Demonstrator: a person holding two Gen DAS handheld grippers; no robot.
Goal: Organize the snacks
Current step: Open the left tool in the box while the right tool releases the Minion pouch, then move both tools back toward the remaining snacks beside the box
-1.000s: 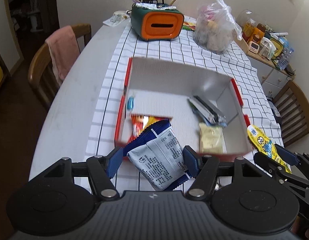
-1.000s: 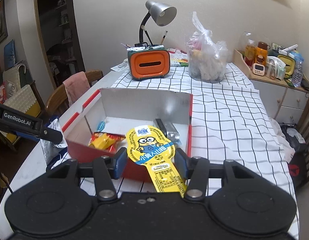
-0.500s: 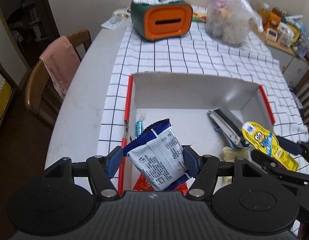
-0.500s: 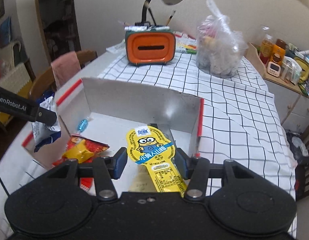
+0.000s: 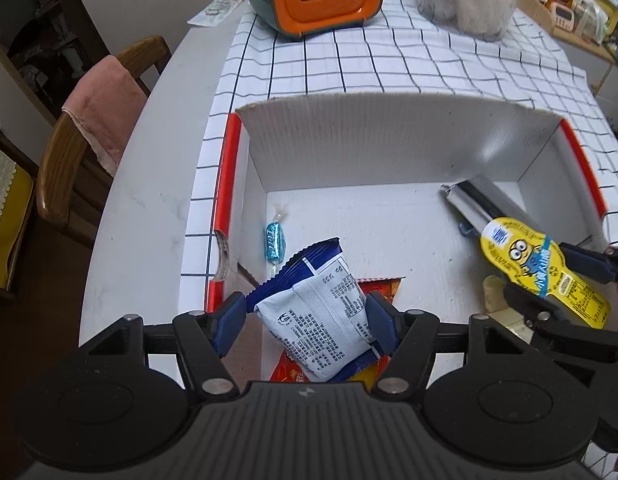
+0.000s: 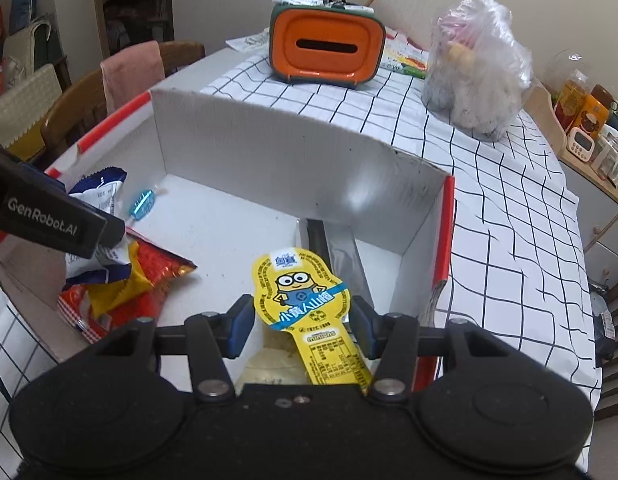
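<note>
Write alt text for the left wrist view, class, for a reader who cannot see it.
The left hand-held gripper grips a blue-and-white snack packet above a white cardboard box with red edges on a checked tablecloth. At right, the right hand-held gripper holds a yellow Minions packet over the box.

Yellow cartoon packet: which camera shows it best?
The right wrist view: the yellow packet faces the camera, print readable, held between the right tool's fingers. The left wrist view shows it sideways at the right edge, over the box.
</note>
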